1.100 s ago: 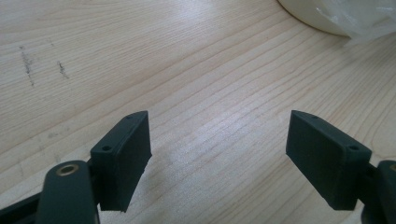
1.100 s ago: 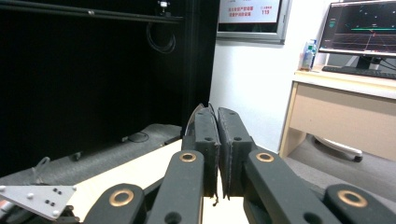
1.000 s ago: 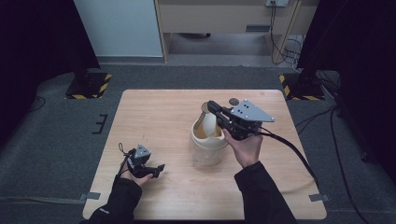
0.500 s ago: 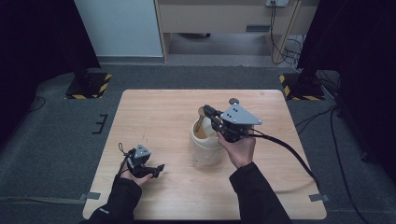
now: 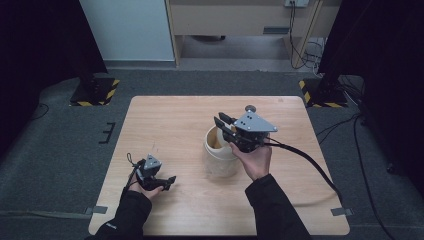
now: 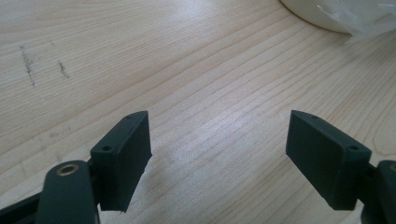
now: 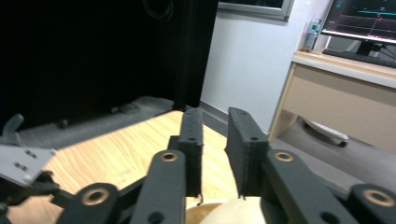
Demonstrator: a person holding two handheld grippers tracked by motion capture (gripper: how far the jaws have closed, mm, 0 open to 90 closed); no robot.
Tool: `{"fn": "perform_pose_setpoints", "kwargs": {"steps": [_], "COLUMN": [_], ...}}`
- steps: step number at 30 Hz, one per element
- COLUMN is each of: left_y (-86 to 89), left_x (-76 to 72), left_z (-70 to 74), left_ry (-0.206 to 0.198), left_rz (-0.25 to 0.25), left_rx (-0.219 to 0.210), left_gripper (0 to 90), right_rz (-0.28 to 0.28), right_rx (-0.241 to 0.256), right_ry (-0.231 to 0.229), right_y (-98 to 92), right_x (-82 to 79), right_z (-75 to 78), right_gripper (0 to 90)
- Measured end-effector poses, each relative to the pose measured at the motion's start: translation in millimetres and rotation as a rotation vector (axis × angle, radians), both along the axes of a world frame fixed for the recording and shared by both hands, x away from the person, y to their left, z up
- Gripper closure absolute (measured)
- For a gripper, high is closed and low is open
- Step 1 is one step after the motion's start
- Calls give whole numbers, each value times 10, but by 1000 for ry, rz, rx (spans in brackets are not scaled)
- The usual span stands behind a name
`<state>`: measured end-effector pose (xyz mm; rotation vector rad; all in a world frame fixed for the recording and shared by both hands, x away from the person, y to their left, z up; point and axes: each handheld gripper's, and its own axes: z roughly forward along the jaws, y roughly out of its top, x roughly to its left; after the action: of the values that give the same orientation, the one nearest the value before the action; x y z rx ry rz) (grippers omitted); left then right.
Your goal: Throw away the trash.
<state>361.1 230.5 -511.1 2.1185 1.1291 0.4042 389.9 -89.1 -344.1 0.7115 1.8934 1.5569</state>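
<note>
— Slid a touch nearer and swung round since a second ago: right gripper (image 5: 222,123), now poised over the far rim of the cream plastic tub (image 5: 220,162). Jaws almost together, a slim gap left, nothing seen between them.

— And the left gripper (image 5: 169,180)?

— Resting low on the wooden table (image 5: 165,125) near its front left corner. Jaws spread wide, holding nothing.

— Tub's place?

— Upright, right of the table's middle, directly under the right gripper and well apart from the left. Clear film (image 6: 359,18) crumpled against its side.

— Handling?

— Probably light and thin-walled: stiff enough at the rim, smooth and slippery down the wall. Best pinched across the rim, one jaw inside and one outside. Likely to tip if lifted from one side alone, so worth steadying with the left.
</note>
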Motion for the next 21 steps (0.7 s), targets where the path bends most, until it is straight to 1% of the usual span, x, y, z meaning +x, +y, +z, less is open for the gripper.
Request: {"fn": "perform_pose_setpoints", "kwargs": {"steps": [1,2,3,4,5,6,7,9,10,11,12,13,14,15,16,17,18,19,21], "left_y": [0,0,1,1,1,1,1,0,0,0,0,-1,-1,-2,-4,-10,-10,-18,-22], "left_x": [0,0,0,0,0,0,-1,0,0,1,1,2,2,2,3,2,2,2,4], "left_z": [0,0,-1,-1,-2,-2,-4,-7,-7,-10,-10,-15,-15,-18,-22,-29,-29,-38,-46], "left_ry": [0,0,1,1,3,3,4,6,6,10,10,14,14,16,19,25,25,32,35], "left_rz": [0,0,0,0,0,0,0,0,0,-3,-3,-3,-3,-4,-7,-10,-10,-15,-18], "left_rx": [0,0,0,0,-1,-1,0,0,0,3,3,3,3,2,0,0,0,2,8], "left_gripper": [218,218,217,217,218,218,217,217,216,216,215,215,214,214,214,213,213,211,209], "right_rz": [-3,-3,-11,-11,-19,-19,-26,-23,-23,-36,-36,-54,-58,-58,-65,-77,-77,-94,-112], "right_rx": [20,20,38,38,54,54,77,135,135,179,179,195,198,198,207,225,225,228,231], "right_ry": [-3,-3,-14,-14,-24,-24,-32,-19,-19,-12,-12,-11,-7,-7,1,15,15,35,61], "right_y": [-30,-30,-74,-74,-129,-129,-195,-287,-287,-393,-393,-514,-555,-555,-611,-729,-729,-854,-977], "right_x": [-14,-14,-29,-29,-49,-49,-74,-90,-90,-109,-109,-143,-155,-155,-172,-199,-199,-228,-249], "right_z": [36,36,80,80,131,131,182,210,210,220,220,203,191,191,170,114,114,41,-53], "right_gripper": [716,716,682,682,650,650,618,562,562,508,508,468,448,448,427,397,397,371,346]}}
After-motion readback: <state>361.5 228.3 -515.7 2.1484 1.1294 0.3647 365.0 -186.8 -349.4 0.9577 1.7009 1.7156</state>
